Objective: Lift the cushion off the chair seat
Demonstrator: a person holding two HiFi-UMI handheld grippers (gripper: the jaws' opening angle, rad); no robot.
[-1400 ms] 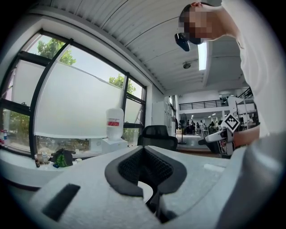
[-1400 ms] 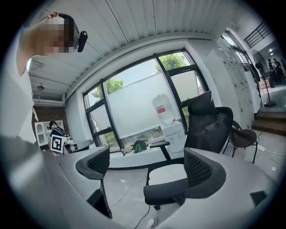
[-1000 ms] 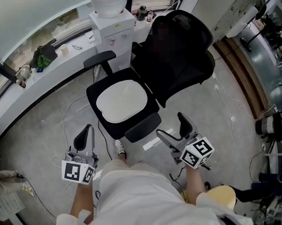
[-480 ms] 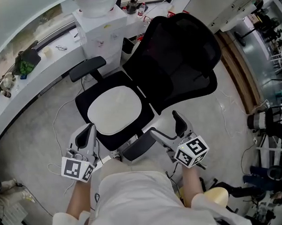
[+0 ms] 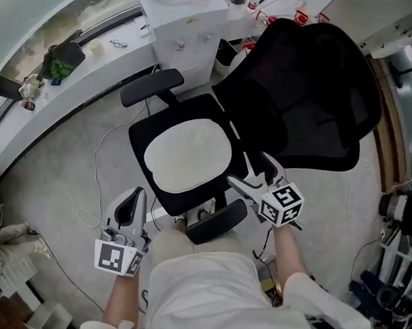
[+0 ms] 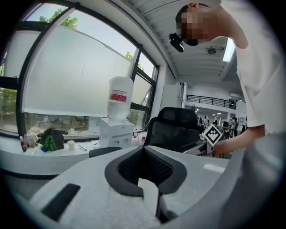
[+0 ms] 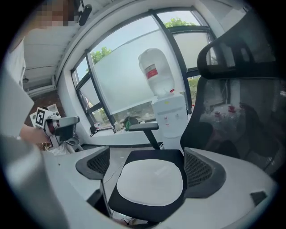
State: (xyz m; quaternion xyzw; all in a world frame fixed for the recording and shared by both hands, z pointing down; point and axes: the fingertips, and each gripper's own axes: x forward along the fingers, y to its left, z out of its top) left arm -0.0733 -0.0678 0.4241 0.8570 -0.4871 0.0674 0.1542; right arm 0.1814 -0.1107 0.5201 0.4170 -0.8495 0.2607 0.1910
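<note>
A white oval cushion (image 5: 187,156) lies flat on the black seat (image 5: 140,139) of an office chair. My right gripper (image 5: 251,173) is open at the seat's right front corner, just beside the cushion's edge and not touching it. In the right gripper view the cushion (image 7: 149,182) shows between and beyond the spread jaws of the right gripper (image 7: 147,167). My left gripper (image 5: 134,197) hangs shut and empty over the floor, left of the seat's front corner. In the left gripper view the left gripper (image 6: 145,179) has its pads together, and the cushion is hidden.
The black mesh backrest (image 5: 312,101) leans back to the right. One armrest (image 5: 151,86) sticks out at the far side and another (image 5: 217,221) is near my legs. A white water dispenser (image 5: 186,25) stands behind the chair. Cables (image 5: 97,179) trail on the floor at left.
The right gripper has moved forward and up to the seat's right front corner. The left gripper has stayed low at the left. The view has shifted, so the chair sits more to the right.
</note>
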